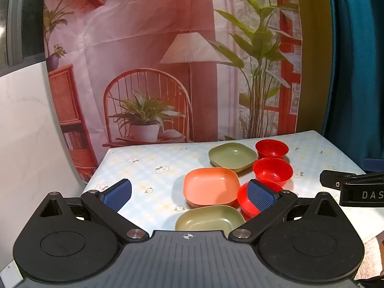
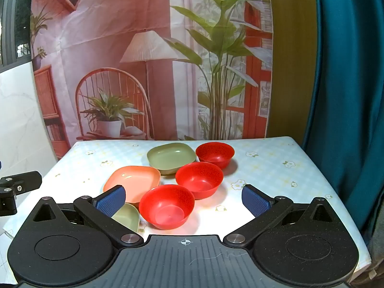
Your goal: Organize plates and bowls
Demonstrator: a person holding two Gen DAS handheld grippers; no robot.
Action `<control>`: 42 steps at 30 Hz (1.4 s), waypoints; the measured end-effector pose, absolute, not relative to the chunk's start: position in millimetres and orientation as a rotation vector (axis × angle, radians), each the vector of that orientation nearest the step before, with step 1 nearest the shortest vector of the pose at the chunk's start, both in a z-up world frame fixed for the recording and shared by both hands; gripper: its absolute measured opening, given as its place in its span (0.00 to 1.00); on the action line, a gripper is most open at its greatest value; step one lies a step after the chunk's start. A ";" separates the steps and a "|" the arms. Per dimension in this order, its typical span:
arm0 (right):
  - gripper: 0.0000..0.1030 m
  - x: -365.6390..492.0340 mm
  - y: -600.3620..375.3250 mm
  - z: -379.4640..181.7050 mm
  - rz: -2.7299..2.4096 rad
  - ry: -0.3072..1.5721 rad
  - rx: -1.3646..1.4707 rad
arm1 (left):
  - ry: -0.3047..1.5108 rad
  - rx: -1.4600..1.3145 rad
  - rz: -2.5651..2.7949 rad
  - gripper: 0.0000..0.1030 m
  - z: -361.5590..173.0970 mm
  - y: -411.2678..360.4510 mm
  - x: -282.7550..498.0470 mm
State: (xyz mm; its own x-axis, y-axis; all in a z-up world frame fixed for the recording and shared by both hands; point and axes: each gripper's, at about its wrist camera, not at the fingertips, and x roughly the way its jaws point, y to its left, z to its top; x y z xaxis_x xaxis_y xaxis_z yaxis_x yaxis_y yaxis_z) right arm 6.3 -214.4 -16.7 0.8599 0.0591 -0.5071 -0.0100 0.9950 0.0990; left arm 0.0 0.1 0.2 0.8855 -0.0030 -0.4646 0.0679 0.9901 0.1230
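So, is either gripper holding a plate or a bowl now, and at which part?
Nothing is held. The left gripper and the right gripper are both open, above the dishes.

Glossy plastic red bowls (image 2: 166, 206) and plates (image 2: 133, 182) on a smooth flower-printed tablecloth (image 2: 264, 168)

Black linkage grippers: left gripper (image 1: 189, 194), right gripper (image 2: 183, 200); blue ribbed pads, silver pivot screws, grey ridged base, possibly "DAS" lettering

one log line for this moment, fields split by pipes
left hand-held gripper open, holds nothing | right hand-held gripper open, holds nothing | three red bowls, three plates unstacked on table
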 end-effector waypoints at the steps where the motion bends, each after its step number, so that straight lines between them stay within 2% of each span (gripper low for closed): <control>1: 1.00 6.3 -214.5 -16.7 0.036 0.535 0.095 | 0.482 0.138 -0.037 1.00 0.2 0.0 0.0; 42: 1.00 5.5 -213.5 -16.3 0.035 0.531 0.088 | 0.485 0.134 -0.036 1.00 1.1 2.5 2.3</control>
